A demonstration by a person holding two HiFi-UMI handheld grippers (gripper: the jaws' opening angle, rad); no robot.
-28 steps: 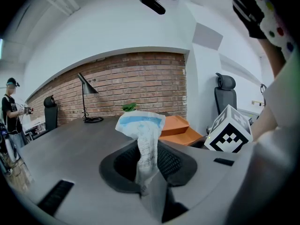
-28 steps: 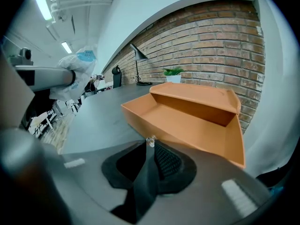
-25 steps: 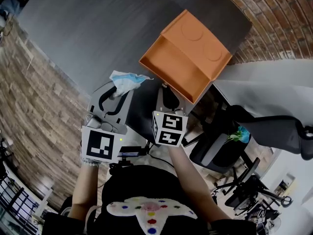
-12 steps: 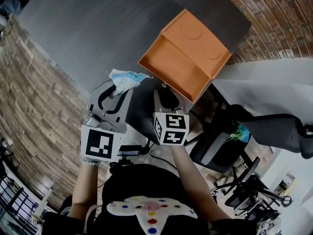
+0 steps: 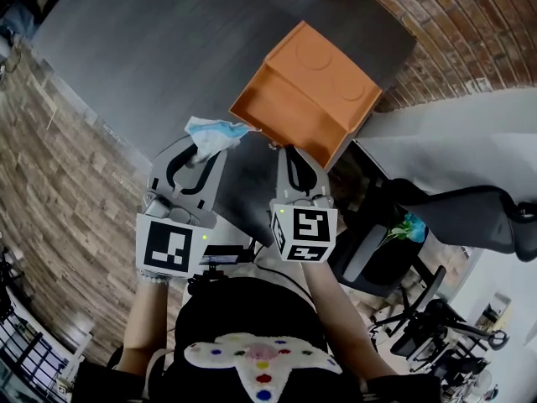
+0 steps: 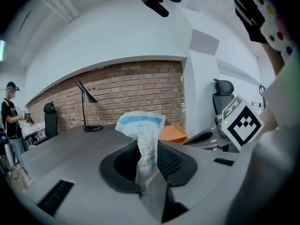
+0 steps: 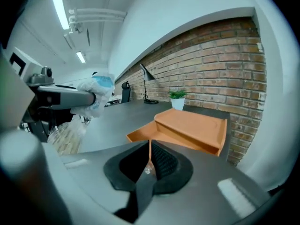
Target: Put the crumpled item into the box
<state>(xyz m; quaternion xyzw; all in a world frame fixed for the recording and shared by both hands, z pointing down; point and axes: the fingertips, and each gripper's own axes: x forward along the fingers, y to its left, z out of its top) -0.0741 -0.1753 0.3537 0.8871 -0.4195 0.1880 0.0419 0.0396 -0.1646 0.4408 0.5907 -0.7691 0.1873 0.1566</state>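
Observation:
An orange cardboard box [image 5: 310, 86] lies open on the dark table [image 5: 168, 49], its lid folded back. The crumpled white and blue item [image 5: 214, 134] sticks up out of my left gripper [image 5: 201, 151], which is shut on it just left of the box's near corner. In the left gripper view the crumpled item [image 6: 140, 130] stands between the pads. My right gripper [image 5: 283, 151] is at the box's near edge. Its jaws have just been closing, and a thin orange edge of the box [image 7: 150, 149] now stands pinched between them.
A white pot with a green plant [image 7: 177, 100] stands behind the box near the brick wall. A black desk lamp [image 6: 86, 107] is at the table's far side. An office chair [image 5: 470, 217] is right of the table. A person [image 6: 9, 111] stands far off.
My right gripper has risen and its jaws have come together on the box's near edge. My left gripper has lifted a little with the crumpled item. The box sits higher in the head view.

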